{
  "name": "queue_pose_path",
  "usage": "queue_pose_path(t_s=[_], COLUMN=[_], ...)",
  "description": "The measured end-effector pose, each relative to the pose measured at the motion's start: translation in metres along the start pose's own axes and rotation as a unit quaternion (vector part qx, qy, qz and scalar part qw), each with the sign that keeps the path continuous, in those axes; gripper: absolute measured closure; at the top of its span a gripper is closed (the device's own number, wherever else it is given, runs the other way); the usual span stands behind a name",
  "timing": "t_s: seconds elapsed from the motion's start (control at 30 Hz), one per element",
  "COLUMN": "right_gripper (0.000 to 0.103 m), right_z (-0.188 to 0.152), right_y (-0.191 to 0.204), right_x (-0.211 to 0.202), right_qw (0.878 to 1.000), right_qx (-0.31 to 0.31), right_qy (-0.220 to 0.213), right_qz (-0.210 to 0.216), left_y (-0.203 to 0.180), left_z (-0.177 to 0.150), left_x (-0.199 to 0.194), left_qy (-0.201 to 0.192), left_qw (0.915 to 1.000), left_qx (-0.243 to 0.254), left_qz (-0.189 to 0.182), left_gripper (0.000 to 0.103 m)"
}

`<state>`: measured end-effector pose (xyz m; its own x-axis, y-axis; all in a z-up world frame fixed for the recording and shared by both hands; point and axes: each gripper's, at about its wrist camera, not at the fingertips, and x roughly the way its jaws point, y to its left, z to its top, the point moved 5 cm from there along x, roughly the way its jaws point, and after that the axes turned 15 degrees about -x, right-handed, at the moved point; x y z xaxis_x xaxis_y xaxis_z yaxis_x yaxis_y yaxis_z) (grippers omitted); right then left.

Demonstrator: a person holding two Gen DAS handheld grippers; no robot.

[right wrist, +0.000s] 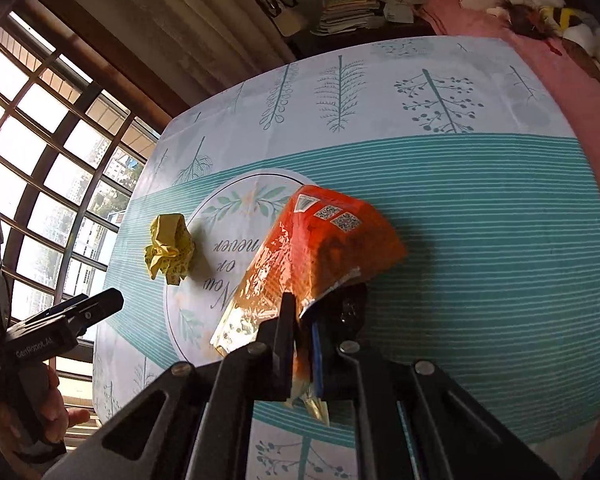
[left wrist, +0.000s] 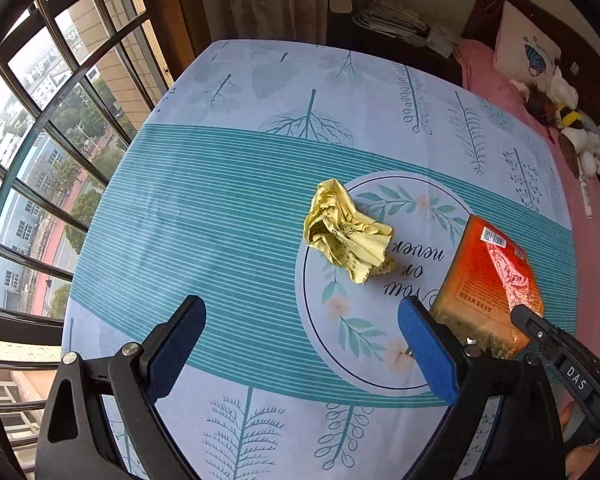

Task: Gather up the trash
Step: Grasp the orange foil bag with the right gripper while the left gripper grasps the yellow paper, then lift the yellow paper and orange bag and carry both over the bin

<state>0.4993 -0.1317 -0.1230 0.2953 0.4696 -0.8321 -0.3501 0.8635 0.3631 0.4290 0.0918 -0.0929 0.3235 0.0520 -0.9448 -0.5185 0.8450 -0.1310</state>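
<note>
We see a table covered with a cloth (left wrist: 228, 220) that has teal stripes and leaf drawings. On the cloth lies a crumpled yellow paper (left wrist: 348, 230), at the edge of the round printed emblem (left wrist: 380, 312). Our left gripper (left wrist: 300, 328) hangs above the cloth with its jaws wide apart and nothing between them; the yellow paper is a little ahead of it, not touched. Our right gripper (right wrist: 302, 344) has its jaws pressed together on the lower edge of an orange snack bag (right wrist: 324, 248). The bag sticks out forward from the jaws, over the emblem, to the right of the yellow paper. Behind the table there are a window (left wrist: 40, 140) and a bed with a pink cover (left wrist: 596, 240).
</note>
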Motion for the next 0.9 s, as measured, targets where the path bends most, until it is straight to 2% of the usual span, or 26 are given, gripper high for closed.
queue_pose_path(t_s=[0.2, 0.33, 0.4, 0.47, 0.5, 0.53, 0.6, 0.63, 0.67, 0.73, 0.9], right_gripper=[0.096, 0.096, 0.096, 0.096, 0.096, 0.096, 0.096, 0.096, 0.096, 0.096, 0.096], right_z=[-0.004, -0.003, -0.003, -0.002, -0.002, -0.002, -0.002, -0.002, -0.002, -0.002, -0.003], right_y=[-0.010, -0.013, -0.013, -0.014, -0.013, -0.013, -0.014, -0.014, -0.014, -0.013, -0.009], right_x=[-0.001, 0.001, 0.001, 0.002, 0.002, 0.002, 0.002, 0.002, 0.001, 0.001, -0.004], right_qw=[1.000, 1.000, 1.000, 1.000, 1.000, 1.000, 0.999, 0.999, 0.999, 0.999, 0.999], right_qx=[0.016, 0.022, 0.022, 0.022, 0.022, 0.021, 0.022, 0.022, 0.022, 0.022, 0.023], right_qy=[-0.003, -0.003, -0.003, -0.003, -0.002, -0.002, -0.001, -0.001, -0.002, -0.002, -0.008], right_qz=[0.008, 0.015, 0.017, 0.019, 0.021, 0.022, 0.024, 0.026, 0.026, 0.027, 0.029], left_y=[-0.011, -0.008, -0.006, -0.005, -0.006, -0.007, -0.016, -0.020, -0.025, -0.032, -0.038], left_z=[0.029, 0.040, 0.041, 0.039, 0.037, 0.035, 0.033, 0.031, 0.029, 0.024, 0.012], left_x=[0.016, 0.042, 0.059, 0.076, 0.082, 0.085, 0.082, 0.082, 0.081, 0.077, 0.059], left_qy=[0.020, 0.026, 0.044, 0.070, 0.077, 0.080, 0.055, 0.051, 0.045, 0.037, 0.014], left_qw=[0.9983, 0.9978, 0.9967, 0.9951, 0.9945, 0.9945, 0.9974, 0.9980, 0.9983, 0.9984, 0.9980], left_qx=[-0.047, -0.061, -0.067, -0.070, -0.069, -0.066, -0.042, -0.026, -0.011, 0.012, 0.037], left_qz=[-0.029, -0.005, 0.005, 0.009, 0.012, 0.017, 0.019, 0.028, 0.035, 0.041, 0.050], left_gripper=[0.007, 0.007, 0.016, 0.030, 0.032, 0.034, 0.045, 0.055, 0.070, 0.078, 0.083])
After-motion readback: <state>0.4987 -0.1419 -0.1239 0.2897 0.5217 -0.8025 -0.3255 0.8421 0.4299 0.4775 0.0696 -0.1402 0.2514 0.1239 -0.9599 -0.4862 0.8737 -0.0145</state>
